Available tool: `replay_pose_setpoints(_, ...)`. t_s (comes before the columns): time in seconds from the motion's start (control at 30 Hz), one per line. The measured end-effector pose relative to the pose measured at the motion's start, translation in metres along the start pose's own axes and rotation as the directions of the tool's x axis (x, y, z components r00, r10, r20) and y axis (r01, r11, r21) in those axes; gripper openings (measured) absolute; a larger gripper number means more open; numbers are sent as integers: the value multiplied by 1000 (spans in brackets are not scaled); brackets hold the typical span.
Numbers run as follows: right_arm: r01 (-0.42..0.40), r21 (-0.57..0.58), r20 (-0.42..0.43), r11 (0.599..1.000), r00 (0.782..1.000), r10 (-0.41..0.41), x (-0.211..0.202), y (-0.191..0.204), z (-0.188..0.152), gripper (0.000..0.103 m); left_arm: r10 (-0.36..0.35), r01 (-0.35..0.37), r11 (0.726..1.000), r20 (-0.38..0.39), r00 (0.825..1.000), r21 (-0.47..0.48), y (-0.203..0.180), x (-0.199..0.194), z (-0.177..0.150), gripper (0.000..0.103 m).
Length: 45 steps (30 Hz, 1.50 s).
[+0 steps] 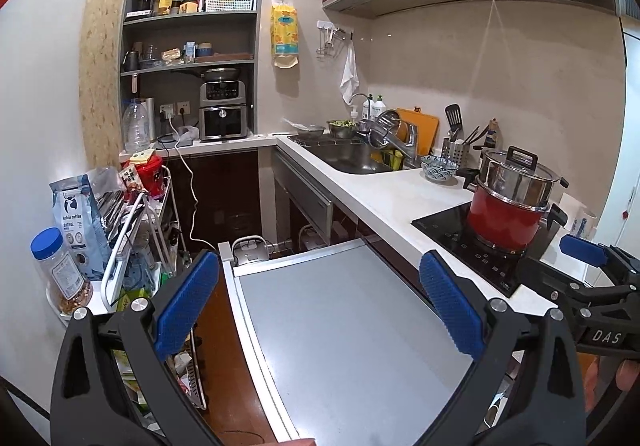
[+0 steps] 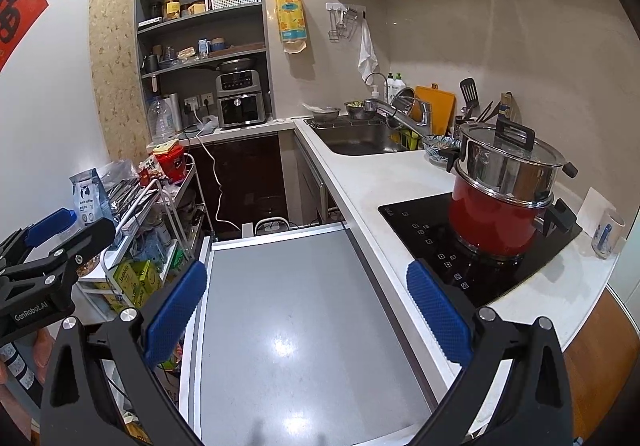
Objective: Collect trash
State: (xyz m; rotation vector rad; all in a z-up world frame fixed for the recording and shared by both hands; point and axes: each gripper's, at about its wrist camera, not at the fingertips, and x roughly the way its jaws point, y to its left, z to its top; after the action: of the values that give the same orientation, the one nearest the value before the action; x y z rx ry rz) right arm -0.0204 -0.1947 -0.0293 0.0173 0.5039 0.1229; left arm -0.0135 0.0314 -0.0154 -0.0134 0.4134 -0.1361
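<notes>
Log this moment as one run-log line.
left gripper: open, empty | right gripper: open, empty | both over grey pull-out top | trash: none seen

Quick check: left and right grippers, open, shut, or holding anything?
Left gripper: open, holding nothing.
Right gripper: open, holding nothing.

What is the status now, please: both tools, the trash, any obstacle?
Left tool open, empty. Right tool open, empty. No trash identified yet. Both over grey pull-out surface; red pot to the right.

Bright, sharp (fisheye-bent edges)
</notes>
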Motion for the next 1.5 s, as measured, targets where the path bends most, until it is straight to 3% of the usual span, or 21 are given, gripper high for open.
replay_pose_setpoints(0.67, 11, 8, -38, 1000, 999, -11, 15, 1, 1, 99, 36, -36, 999, -52, 998, 0, 0, 12, -5, 101)
replay_pose_setpoints(1.5, 1, -4, -47, 1000, 999, -2, 14, 9, -3, 99, 51, -52, 998, -56, 997, -17, 0, 13, -6, 101)
